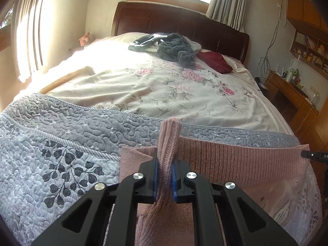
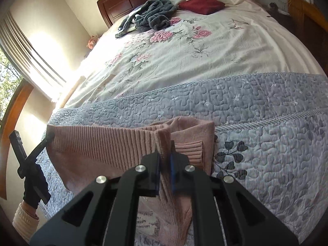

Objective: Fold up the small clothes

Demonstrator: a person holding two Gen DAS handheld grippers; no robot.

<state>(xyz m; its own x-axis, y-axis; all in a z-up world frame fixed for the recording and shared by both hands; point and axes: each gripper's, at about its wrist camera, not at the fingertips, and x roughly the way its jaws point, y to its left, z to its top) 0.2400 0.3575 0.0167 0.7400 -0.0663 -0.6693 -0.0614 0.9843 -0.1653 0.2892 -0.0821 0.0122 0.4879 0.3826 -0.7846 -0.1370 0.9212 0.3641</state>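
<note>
A wide bed (image 1: 164, 86) fills both views, spread with a cream floral sheet (image 1: 168, 88) and, across the near end, a grey-blue quilted coverlet (image 1: 67, 135) with a dark leaf print. A dark wooden headboard (image 1: 184, 22) stands at twelve o'clock in the left wrist view, under a bright window with pale curtains (image 1: 225, 2). Near the headboard lie a heap of dark grey clothes (image 1: 172, 47) and, just beside it toward two o'clock, a folded dark red cloth (image 1: 215, 61). A wooden desk (image 1: 291, 94) and wall shelves sit at three o'clock; strong sun washes out the sheet at ten o'clock.

The pink knitted garment (image 1: 235, 162) lies on the coverlet at the near edge of the bed, its ribbed band stretched flat between the two tools.

The left gripper (image 1: 164, 176) points forward over the bed, its blue pads clamped on a bunched fold of the pink knit that rises between them. The right gripper (image 2: 164, 170) is likewise closed on a pinch of the ribbed edge, at the garment's other end. In the right wrist view the left tool shows at nine o'clock, held by a gloved hand (image 2: 33, 188) with a cream sleeve (image 2: 24, 219) below it; its tip seems to meet the garment's corner, though the distortion there makes that hard to confirm.
</note>
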